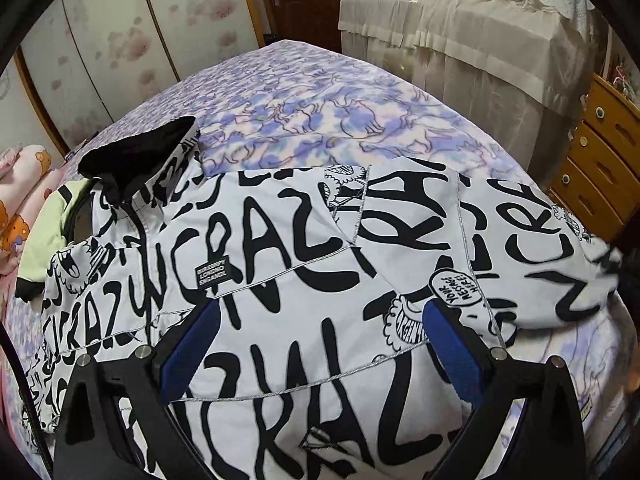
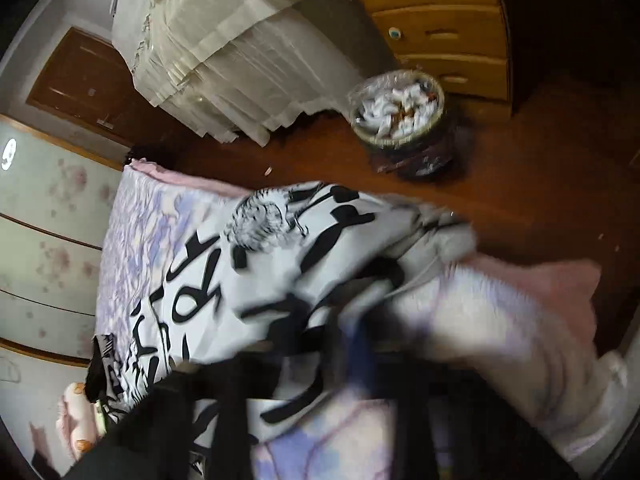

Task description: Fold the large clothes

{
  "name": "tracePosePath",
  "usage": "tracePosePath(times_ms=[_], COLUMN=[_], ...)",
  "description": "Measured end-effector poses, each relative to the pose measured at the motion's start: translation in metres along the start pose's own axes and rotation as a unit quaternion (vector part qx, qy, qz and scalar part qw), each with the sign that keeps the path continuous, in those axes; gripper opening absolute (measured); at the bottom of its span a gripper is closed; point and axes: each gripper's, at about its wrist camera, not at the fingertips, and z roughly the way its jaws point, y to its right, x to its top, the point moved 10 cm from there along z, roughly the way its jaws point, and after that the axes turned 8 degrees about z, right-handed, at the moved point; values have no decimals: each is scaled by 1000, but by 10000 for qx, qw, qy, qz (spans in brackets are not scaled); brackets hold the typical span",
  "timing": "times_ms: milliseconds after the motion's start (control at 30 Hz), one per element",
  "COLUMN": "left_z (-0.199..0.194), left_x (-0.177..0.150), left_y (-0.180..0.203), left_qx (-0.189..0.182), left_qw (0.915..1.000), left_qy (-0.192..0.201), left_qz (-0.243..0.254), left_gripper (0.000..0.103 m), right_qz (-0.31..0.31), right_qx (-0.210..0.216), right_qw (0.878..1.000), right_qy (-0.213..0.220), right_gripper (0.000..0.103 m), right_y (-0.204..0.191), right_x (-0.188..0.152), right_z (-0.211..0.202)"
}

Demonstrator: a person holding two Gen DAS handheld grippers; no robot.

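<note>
The jacket (image 1: pixel 304 264) lies partly folded on the bed (image 1: pixel 320 112); left claw (image 1: pixel 320 332) wide, right claw's (image 2: pixel 360 344) state unclear.

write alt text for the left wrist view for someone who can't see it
A white jacket covered in bold black graffiti lettering lies spread on a bed with a purple patterned blanket, its black collar toward the far left. The left gripper hovers over it with blue-padded jaws wide open. Behind stand a draped cabinet and a wooden drawer chest.
</note>
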Motion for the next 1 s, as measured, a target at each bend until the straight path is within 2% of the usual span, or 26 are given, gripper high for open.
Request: tracePosePath(times_ms=[100,167,233,333,400,433,500,600,633,700,767,833,900,1000], left_z=[-13,-24,-34,-50,-54,-55,-52,-36,-30,-19,-10,0,9,33], left_x=[-5,-10,-14,-25,-34,-41,-55,-81,-88,-100,-105,-106,-106,-106], left_y=[-14,-30,-48,-82,-101,-112,-124,-132,-131,-125,-113,-100,-92,-84], left_qx=[3,-8,-20,-8,-13,-26,-112,-297,-381,-673,-1087,-1473,-1674,-2009], left_qw=[9999,9996,9989,9966,9948,9937,9925,9914,9909,9884,9834,9766,9712,9586], left_qy=[97,173,237,340,361,359,297,50,-28,-195,-280,-321,-361,-546], left_qz=[-87,-227,-399,-756,-949,-1066,-1177,-1275,-1289,-1345,-1427,-1532,-1658,-1942], left_gripper=[100,100,100,100,100,100,100,100,100,100,100,100,100,99], right_qz=[-1155,-1877,-2723,-4047,-4633,-4987,-5345,-5717,-5793,-5850,-5872,-5906,-5886,-5791], right_qx=[177,571,869,1170,1198,1144,954,513,370,200,230,373,514,624], right_qw=[9907,9769,9539,9040,8763,8586,8397,8162,8110,8052,8019,7983,7983,8038], right_qy=[694,848,912,729,548,331,-115,-654,-734,-950,-1075,-1117,-1170,-1213], right_gripper=[7,7,7,7,7,9,12,28,32,32,34,40,43,44], right_y=[-70,-123,-174,-234,-246,-247,-234,-194,-182,-165,-158,-160,-159,-158], right_x=[-1,-21,-56,-137,-183,-216,-262,-318,-328,-340,-344,-344,-338,-330], right_z=[-38,-59,-75,-79,-69,-55,-28,12,20,27,20,6,-11,-29])
